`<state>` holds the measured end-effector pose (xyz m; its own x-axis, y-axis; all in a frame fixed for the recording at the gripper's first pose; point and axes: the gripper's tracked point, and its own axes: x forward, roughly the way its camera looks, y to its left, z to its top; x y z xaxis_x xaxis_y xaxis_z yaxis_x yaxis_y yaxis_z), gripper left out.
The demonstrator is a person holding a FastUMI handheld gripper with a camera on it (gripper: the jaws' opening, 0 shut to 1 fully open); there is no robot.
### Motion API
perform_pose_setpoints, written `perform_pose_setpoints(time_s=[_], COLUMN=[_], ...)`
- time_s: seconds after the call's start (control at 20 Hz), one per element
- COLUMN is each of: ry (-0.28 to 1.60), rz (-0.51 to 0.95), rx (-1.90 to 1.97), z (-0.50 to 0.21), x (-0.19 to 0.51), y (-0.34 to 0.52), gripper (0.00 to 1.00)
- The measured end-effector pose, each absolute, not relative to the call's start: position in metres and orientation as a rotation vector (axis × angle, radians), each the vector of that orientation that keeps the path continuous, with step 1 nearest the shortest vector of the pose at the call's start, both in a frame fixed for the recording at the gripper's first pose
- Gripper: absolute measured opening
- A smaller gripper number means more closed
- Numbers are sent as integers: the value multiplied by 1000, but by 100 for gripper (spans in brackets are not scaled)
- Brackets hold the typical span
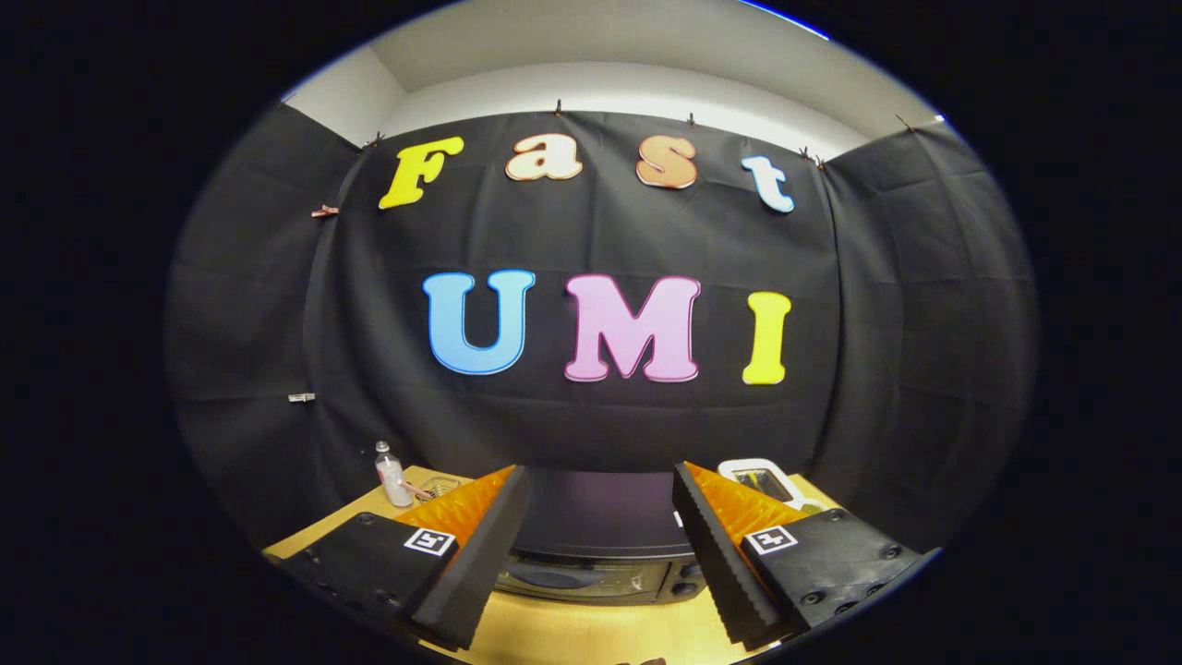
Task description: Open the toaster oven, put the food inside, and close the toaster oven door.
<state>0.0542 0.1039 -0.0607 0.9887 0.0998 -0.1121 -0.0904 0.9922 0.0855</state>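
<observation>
Much of the toaster oven (596, 545) is hidden: the two fingers (480, 554) of the claw (600, 554) stand in front of its left and right ends, so what shows is the dark top and a strip of its front between them. On that front, a glass door panel and a couple of round knobs toward the right can be made out, though the curve of the lens squeezes them and their detail is hard to read. The door looks closed, but the handle cannot be picked out with certainty. The oven's lower edge meets the wooden tabletop (572, 637) just ahead of the fingers.

The oven sits squarely in front of the claw with its front turned toward the camera, and its long axis runs side to side, across the line of the fingers.

The claw is spread wide, its fingers well apart with nothing between them but air; the oven lies beyond and between them, untouched.

To the left, beyond the left finger, a small clear bottle (392, 474) with a white cap stands upright on the tabletop. Just beside it lies something low and wiry (441, 485), partly covered by the finger and too small to identify. To the right, beyond the right finger, a white-rimmed tray-like object (762, 477) holds something yellowish; its lower part is cut off by the finger, and whether its contents are the food cannot be told.

Behind everything hangs the black cloth wall (591, 434) of the booth.
</observation>
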Motion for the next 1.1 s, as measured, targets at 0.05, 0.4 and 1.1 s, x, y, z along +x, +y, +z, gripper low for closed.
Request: perform_pose_setpoints(time_s=[0.05,0.4,1.1], ry=[139,348,527], rz=[92,87,61], rx=[91,111,65], z=[-72,-164,-245], x=[60,93,100], y=[111,146,155], gripper=[98,98,99])
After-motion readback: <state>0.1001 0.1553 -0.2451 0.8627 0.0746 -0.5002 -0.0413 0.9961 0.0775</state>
